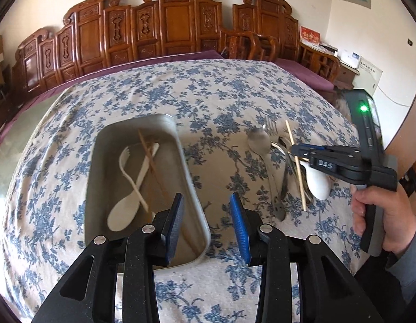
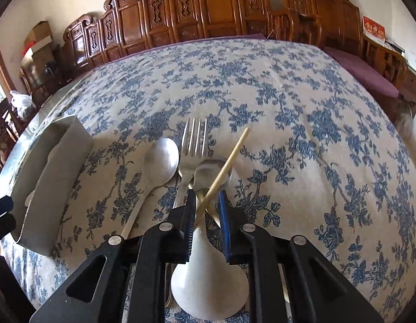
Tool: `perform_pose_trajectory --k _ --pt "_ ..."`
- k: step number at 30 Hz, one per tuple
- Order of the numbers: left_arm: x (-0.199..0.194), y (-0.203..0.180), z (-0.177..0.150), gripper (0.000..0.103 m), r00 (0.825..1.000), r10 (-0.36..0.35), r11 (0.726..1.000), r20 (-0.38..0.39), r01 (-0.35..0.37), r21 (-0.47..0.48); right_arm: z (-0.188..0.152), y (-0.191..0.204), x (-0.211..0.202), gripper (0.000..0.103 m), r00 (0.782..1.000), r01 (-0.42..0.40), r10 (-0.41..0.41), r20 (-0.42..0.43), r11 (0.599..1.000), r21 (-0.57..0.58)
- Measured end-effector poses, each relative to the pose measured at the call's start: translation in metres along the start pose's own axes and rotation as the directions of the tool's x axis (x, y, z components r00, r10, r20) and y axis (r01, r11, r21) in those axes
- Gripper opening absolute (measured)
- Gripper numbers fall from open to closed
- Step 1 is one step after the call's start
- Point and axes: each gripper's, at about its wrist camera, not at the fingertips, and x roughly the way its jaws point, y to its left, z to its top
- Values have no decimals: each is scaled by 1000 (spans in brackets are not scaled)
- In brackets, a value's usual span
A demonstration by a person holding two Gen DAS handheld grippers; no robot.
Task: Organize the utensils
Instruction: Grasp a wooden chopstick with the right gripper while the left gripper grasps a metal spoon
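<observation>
A grey metal tray (image 1: pixel 186 172) sits on the floral tablecloth and holds a white plastic spoon (image 1: pixel 127 207), a white fork (image 1: pixel 127 164) and wooden chopsticks (image 1: pixel 154 167). My left gripper (image 1: pixel 208 220) is open and empty above the tray's near right corner. To the right lies a pile: a metal spoon (image 2: pixel 160 161), a metal fork (image 2: pixel 194 142), a second spoon (image 2: pixel 210 172), a white spoon (image 2: pixel 208 277) and a wooden chopstick (image 2: pixel 229 161). My right gripper (image 2: pixel 206 210) is partly open around the chopstick and the white spoon's handle; it also shows in the left wrist view (image 1: pixel 296 152).
The tray also appears at the left of the right wrist view (image 2: pixel 57 167). Carved wooden chairs (image 1: pixel 164 27) line the far edge of the table. A purple cushioned bench (image 2: pixel 364 67) stands at the right. Bare tablecloth (image 2: pixel 261 80) stretches beyond the pile.
</observation>
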Motion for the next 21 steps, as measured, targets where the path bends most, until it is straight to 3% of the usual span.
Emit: perform_pose_trajectory --k 7,12,21 --pt "2 -12 0 33 1000 9 1000 -6 -9 20 2 -13 -1 15 1000 -16 16 -5 998 57" --pt "3 -17 0 33 1000 21 999 -14 -21 29 3 -21 -5 7 999 -46 46 2 994 96" --pt "3 -39 10 33 1000 25 997 -14 -23 79 8 -34 -26 6 996 -71 64 62 991 116"
